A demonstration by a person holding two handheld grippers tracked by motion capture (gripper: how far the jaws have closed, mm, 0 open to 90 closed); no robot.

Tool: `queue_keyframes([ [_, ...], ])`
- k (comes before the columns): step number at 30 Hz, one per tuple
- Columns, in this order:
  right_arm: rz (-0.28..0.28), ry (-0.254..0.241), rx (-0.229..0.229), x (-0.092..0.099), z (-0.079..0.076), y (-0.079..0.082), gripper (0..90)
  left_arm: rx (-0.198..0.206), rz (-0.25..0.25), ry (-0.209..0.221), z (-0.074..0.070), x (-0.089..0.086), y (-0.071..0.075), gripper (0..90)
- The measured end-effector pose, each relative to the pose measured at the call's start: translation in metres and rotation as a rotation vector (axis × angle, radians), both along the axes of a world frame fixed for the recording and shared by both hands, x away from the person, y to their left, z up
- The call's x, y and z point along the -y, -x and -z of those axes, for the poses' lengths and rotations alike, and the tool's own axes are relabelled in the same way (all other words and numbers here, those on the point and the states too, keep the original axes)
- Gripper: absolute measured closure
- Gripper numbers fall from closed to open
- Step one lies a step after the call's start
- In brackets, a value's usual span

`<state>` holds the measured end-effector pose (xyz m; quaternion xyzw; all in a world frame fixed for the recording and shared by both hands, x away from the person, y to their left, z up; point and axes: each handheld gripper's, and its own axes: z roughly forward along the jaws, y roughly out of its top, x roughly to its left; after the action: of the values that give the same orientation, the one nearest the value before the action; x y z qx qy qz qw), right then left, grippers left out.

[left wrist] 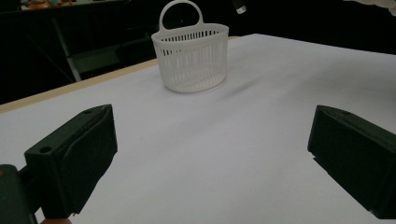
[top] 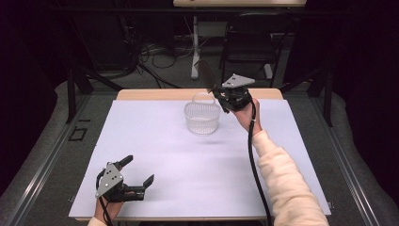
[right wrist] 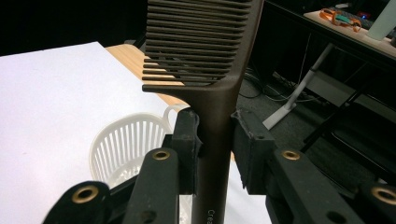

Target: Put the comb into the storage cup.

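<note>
While the right gripper (right wrist: 215, 144) clamps a brown comb (right wrist: 219, 70) by its handle, teeth up, just above & beside the white basket (top: 203, 117), the left gripper (top: 136, 175) rests w/ jaws wide, nothing btwn, near table's (top: 188, 160) front edge.

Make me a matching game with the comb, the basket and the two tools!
Things:
1. comb
2. basket
3. left tool
4. right tool

States:
A. white, standing on the white table cover
B. jaws wide apart, nothing between them
C. brown, held up above the table by its handle
D. jaws shut on a handle

Pairs: 1-C, 2-A, 3-B, 4-D
</note>
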<state>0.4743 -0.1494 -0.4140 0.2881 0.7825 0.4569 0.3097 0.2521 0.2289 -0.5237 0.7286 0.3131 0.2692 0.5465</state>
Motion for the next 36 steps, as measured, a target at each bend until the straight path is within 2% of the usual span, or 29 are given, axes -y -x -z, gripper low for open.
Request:
queue_keyframes([
  [12,-0.006,-0.009,0.021,-0.003,-0.01,-0.001,72.2,-0.004,-0.002,0.009,0.0,0.0,-0.001,1.5],
  [17,-0.007,-0.01,0.014,-0.005,-0.008,-0.002,72.2,0.002,-0.001,0.004,0.0,0.0,0.0,1.5],
  [36,-0.011,-0.018,0.041,-0.02,-0.009,-0.007,72.2,0.001,-0.002,0.013,0.0,-0.001,-0.001,1.5],
])
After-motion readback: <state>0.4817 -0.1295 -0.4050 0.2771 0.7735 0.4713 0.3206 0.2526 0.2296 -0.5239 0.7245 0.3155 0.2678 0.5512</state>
